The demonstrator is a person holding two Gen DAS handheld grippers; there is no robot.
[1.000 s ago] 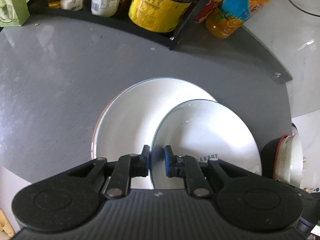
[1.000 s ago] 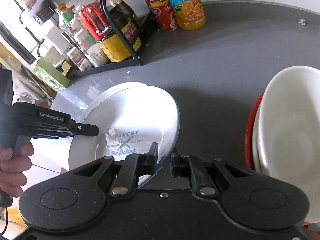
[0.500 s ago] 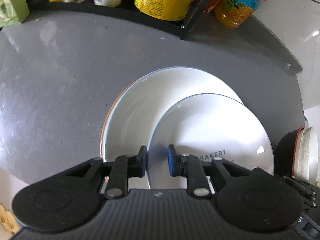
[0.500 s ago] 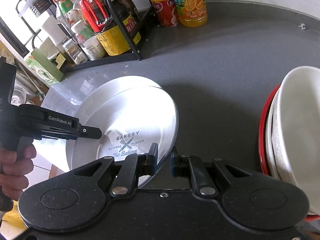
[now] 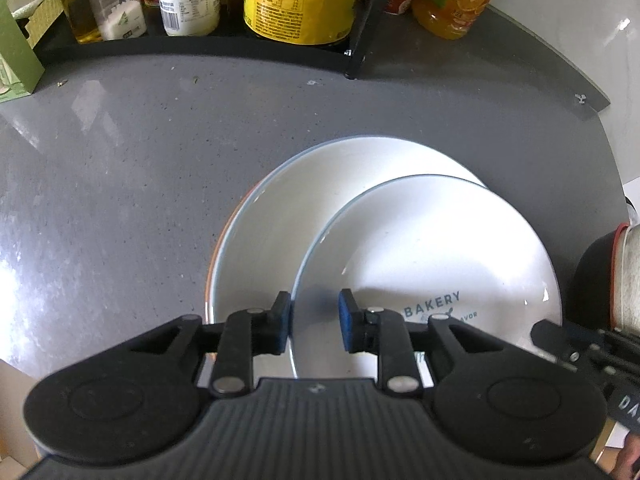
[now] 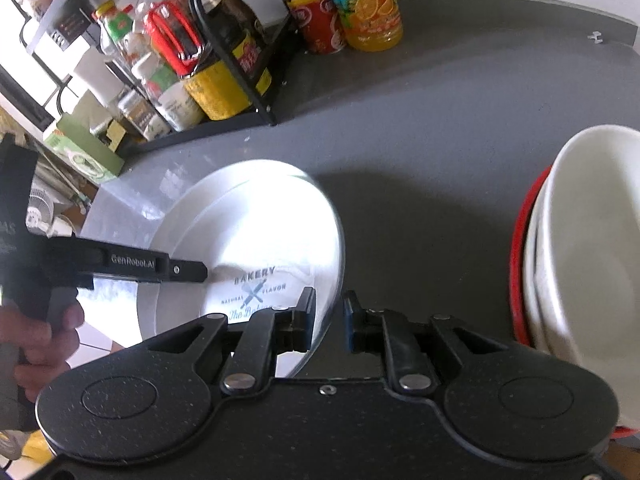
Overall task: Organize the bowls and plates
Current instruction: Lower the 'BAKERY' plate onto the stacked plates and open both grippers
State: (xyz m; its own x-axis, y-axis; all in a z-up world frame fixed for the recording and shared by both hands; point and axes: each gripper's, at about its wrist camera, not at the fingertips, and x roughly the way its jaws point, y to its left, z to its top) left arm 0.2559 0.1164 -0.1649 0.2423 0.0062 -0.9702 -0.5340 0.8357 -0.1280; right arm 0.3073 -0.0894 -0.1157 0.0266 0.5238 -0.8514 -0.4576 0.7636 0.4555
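While the bakery plate (image 5: 432,256) is lowered onto the larger plate (image 5: 280,232)

Its rim is pinched by the right gripper (image 6: 329,322); the left gripper (image 5: 314,326), just loosened, is open so it settles.

the small plate (image 5: 432,256) lies on the large plate (image 5: 288,216), offset toward its right side in the left wrist view. both sit on the counter (image 5: 120,184). the rack (image 5: 200,50) stands behind the plates at the counter's far edge, with jars and bottles on it. the juice bottle (image 6: 366,4) and can (image 6: 316,20) stand just right of the rack. the stacked bowls (image 6: 588,248) sit right of the plates, apart from them.
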